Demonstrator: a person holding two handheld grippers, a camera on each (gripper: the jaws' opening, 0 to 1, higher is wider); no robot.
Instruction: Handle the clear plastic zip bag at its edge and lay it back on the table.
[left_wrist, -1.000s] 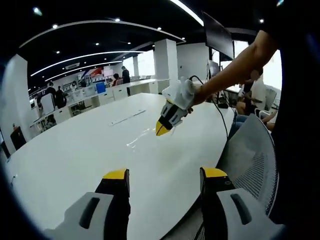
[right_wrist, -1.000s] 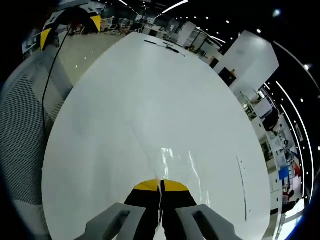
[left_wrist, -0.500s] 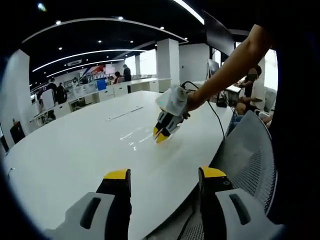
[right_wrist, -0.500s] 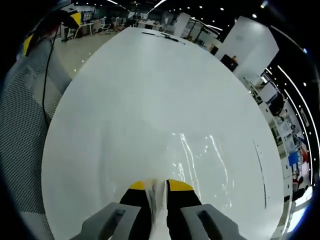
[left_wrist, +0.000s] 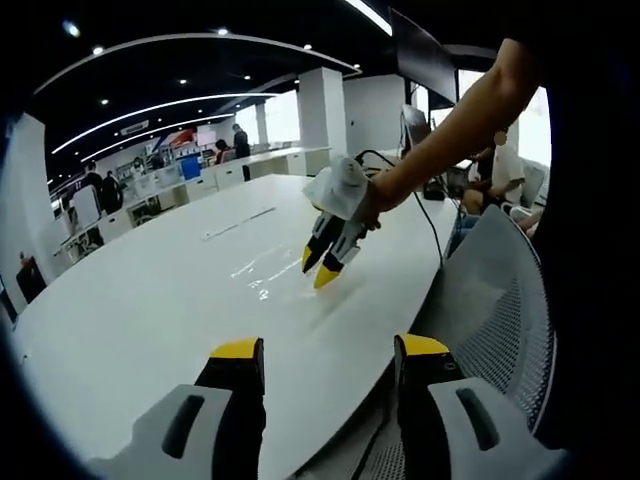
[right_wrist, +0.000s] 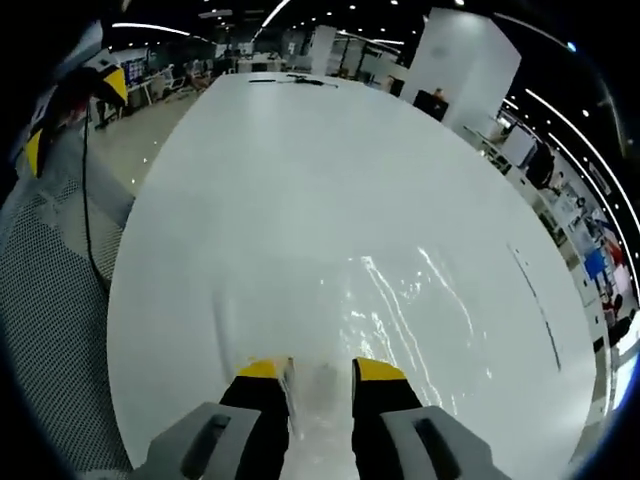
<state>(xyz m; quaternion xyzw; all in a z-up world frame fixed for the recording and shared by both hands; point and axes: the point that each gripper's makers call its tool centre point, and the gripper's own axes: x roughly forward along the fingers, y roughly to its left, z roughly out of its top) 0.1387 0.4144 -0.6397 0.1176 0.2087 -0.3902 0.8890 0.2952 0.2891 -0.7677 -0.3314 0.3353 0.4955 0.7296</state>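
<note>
The clear plastic zip bag (right_wrist: 390, 310) lies flat on the white table (right_wrist: 300, 170), glinting under the lights. My right gripper (right_wrist: 321, 370) stands open low over the bag's near edge, which lies loose between the jaws, touched by neither. In the left gripper view the bag (left_wrist: 262, 272) shows as a shiny patch on the table (left_wrist: 130, 310). There a hand holds the right gripper (left_wrist: 317, 270) tilted down at the bag, jaws parted. My left gripper (left_wrist: 328, 348) is open near the table's front edge, with nothing between its fingers.
A grey mesh chair back (left_wrist: 500, 320) stands beside the table edge, seen also as a mesh chair back (right_wrist: 50, 330) with a black cable (right_wrist: 88, 200) over it. A thin strip (left_wrist: 240, 217) lies further along the table. People sit and stand at desks behind.
My right gripper came down to the table and opened, letting go of the bag's edge. The bag now lies flat. The left gripper stayed open.
</note>
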